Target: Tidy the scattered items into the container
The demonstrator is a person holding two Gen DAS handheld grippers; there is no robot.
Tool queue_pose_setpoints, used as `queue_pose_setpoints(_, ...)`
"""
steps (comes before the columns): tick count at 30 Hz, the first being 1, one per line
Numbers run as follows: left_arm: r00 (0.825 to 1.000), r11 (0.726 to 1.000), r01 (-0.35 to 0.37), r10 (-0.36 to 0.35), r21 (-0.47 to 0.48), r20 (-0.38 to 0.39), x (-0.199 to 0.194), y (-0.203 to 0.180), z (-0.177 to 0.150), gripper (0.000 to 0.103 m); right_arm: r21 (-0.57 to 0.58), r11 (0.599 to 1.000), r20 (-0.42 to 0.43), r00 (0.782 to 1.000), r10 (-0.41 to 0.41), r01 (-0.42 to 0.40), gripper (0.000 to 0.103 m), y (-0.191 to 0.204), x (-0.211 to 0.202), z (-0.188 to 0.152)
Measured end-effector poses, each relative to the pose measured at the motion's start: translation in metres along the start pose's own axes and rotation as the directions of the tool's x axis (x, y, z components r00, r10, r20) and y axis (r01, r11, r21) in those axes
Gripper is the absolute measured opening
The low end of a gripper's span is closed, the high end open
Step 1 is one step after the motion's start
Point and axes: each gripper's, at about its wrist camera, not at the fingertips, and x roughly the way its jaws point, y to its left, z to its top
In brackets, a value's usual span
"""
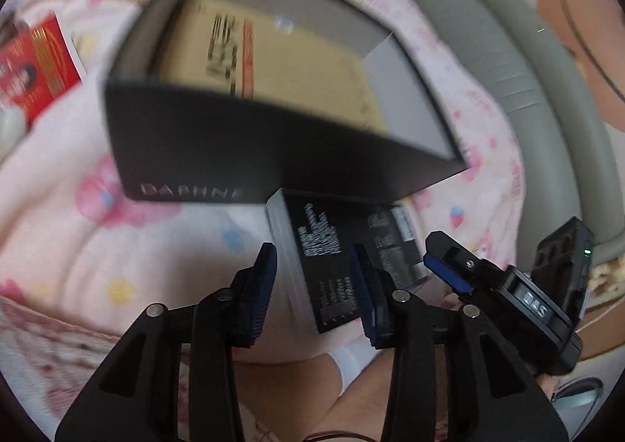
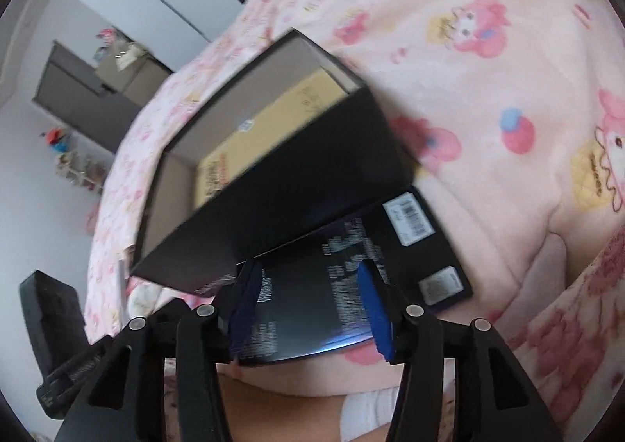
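The big black box (image 1: 242,153) sits open on the pink blanket (image 1: 58,231), a tan box (image 1: 273,67) inside it. Just in front lies a flat black box (image 2: 351,270). Both the left gripper (image 1: 312,285) and the right gripper (image 2: 308,305) stand wide around it, not squeezing.

Pink cartoon-print blanket (image 1: 70,246) carries open black box (image 1: 234,153), flat black box (image 2: 351,278), red pkg (image 1: 39,63).

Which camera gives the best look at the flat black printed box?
The right wrist view: the flat black printed box shows its whole face and both white labels. The left wrist view shows it foreshortened, partly behind a blue pad.
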Motion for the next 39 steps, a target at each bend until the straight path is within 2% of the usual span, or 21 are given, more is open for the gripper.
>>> queue_pose_setpoints(2,1.0,1.0,-0.014,0.014,-0.005,-0.02,0.011,-0.001,-0.003,0.039,-0.003,1.0,-0.046,0.999,-0.017,0.017,0.05,-0.001,0.011,0.0)
queue_pose_setpoints(3,0.999,1.0,-0.015,0.015,-0.011,-0.032,0.015,-0.001,-0.003,0.042,-0.017,0.999,-0.053,0.998,-0.031,0.03,0.05,0.001,0.014,-0.002)
queue_pose_setpoints(5,0.998,0.998,-0.036,0.033,-0.054,-0.061,0.024,0.003,-0.003,0.052,-0.06,0.996,-0.041,0.997,-0.067,0.065,0.05,0.007,0.017,-0.005)
queue_pose_setpoints(8,0.992,0.99,-0.032,0.015,-0.135,-0.124,0.043,0.011,-0.003,0.054,-0.067,0.994,-0.02,0.996,-0.085,0.083,0.05,0.011,0.017,-0.005)
queue_pose_setpoints(10,0.994,0.993,-0.017,0.003,-0.121,-0.112,0.041,0.008,-0.004,0.047,-0.079,0.991,0.006,0.994,-0.108,0.109,0.05,0.012,0.013,-0.006)
queue_pose_setpoints(11,0.993,0.994,0.002,-0.015,-0.111,-0.118,0.041,0.006,-0.006,0.036,-0.091,0.988,0.015,0.993,-0.12,0.121,0.05,0.013,0.011,-0.007)
queue_pose_setpoints(13,0.992,0.993,0.026,-0.04,-0.117,-0.121,0.038,0.006,-0.011,0.034,-0.149,0.974,0.036,0.985,-0.169,0.173,0.05,0.019,0.006,-0.009)
queue_pose_setpoints(15,0.989,0.988,0.087,-0.101,-0.127,-0.111,0.03,0.004,-0.015,0.028,-0.25,0.937,0.055,0.97,-0.238,0.244,0.051,0.03,0.002,-0.016)
queue_pose_setpoints(18,0.983,0.983,0.153,-0.161,-0.1,-0.083,0.012,-0.009,-0.018,0.028,-0.373,0.896,0.037,0.969,-0.246,0.242,0.063,0.041,-0.003,-0.037)
queue_pose_setpoints(20,0.983,0.983,0.167,-0.172,-0.083,-0.069,0.005,-0.02,-0.017,0.028,-0.437,0.864,0.039,0.965,-0.26,0.25,0.063,0.045,-0.006,-0.052)
queue_pose_setpoints(22,0.983,0.984,0.168,-0.171,-0.058,-0.059,-0.002,-0.033,-0.011,0.028,-0.488,0.822,0.085,0.953,-0.289,0.293,0.063,0.046,-0.011,-0.061)
queue_pose_setpoints(25,0.987,0.988,0.153,-0.154,-0.022,-0.044,-0.008,-0.047,-0.007,0.028,-0.52,0.798,0.103,0.95,-0.295,0.304,0.064,0.052,-0.004,-0.062)
queue_pose_setpoints(28,0.984,0.984,0.175,-0.175,-0.016,-0.038,-0.007,-0.054,-0.003,0.028,-0.524,0.766,0.166,0.927,-0.336,0.371,0.064,0.059,0.008,-0.057)
queue_pose_setpoints(30,0.981,0.982,0.188,-0.189,-0.017,-0.038,-0.005,-0.057,0.002,0.028,-0.51,0.757,0.201,0.912,-0.357,0.408,0.064,0.06,0.013,-0.049)
queue_pose_setpoints(31,0.979,0.98,0.199,-0.2,-0.016,-0.038,-0.005,-0.058,0.003,0.028,-0.496,0.766,0.196,0.912,-0.36,0.409,0.064,0.06,0.016,-0.044)
queue_pose_setpoints(33,0.976,0.976,0.217,-0.217,-0.011,-0.034,-0.005,-0.055,0.005,0.028,-0.481,0.794,0.18,0.928,-0.328,0.373,0.064,0.061,0.022,-0.034)
queue_pose_setpoints(35,0.97,0.97,0.242,-0.242,-0.005,-0.017,-0.005,-0.054,0.013,0.028,-0.497,0.783,0.205,0.928,-0.312,0.374,0.059,0.067,0.025,-0.028)
queue_pose_setpoints(36,0.966,0.966,0.258,-0.258,-0.004,-0.004,-0.009,-0.049,0.016,0.028,-0.502,0.781,0.217,0.928,-0.302,0.371,0.051,0.07,0.024,-0.026)
queue_pose_setpoints(37,0.962,0.962,0.273,-0.273,-0.002,0.01,-0.014,-0.045,0.019,0.028,-0.512,0.77,0.234,0.925,-0.301,0.38,0.042,0.073,0.024,-0.025)
queue_pose_setpoints(39,0.952,0.953,0.303,-0.303,0.005,0.05,-0.024,-0.039,0.025,0.028,-0.531,0.742,0.283,0.911,-0.3,0.409,0.037,0.077,0.019,-0.022)
